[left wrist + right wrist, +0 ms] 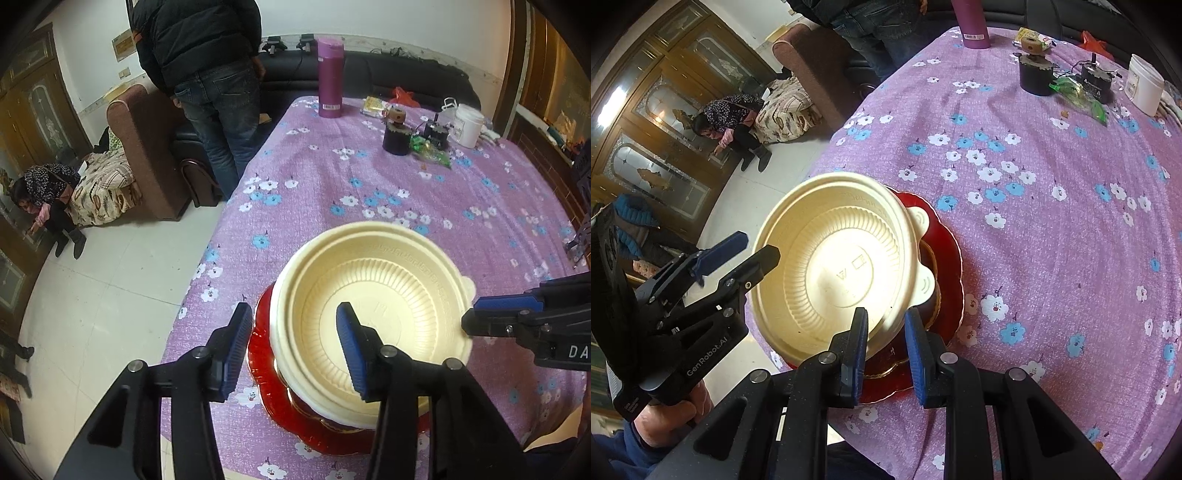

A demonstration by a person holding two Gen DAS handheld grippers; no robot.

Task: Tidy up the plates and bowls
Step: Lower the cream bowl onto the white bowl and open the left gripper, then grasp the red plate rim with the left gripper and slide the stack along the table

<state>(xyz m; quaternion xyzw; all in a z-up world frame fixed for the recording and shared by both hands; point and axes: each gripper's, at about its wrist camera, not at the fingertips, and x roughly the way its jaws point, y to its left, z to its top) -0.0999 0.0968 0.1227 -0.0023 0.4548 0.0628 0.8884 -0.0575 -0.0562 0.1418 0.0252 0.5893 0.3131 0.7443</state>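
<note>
my left gripper [295,347] points steeply down near the tabletop's left edge. its jaws stand apart, the rim of the cream bowl [373,310] between them and neither pad pressing on it. my right gripper [886,350] tilts down too, jaws narrowly apart astride the bowl's near rim; i cannot tell whether the pads press on it. my left hand [672,413] wraps the handle low at that view's left edge.

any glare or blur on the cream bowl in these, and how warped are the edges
Left wrist view: cream bowl evenly lit, far rim slightly soft. Right wrist view: bright glare on its near inner wall; fisheye bows the tablecloth, corners black.
</note>
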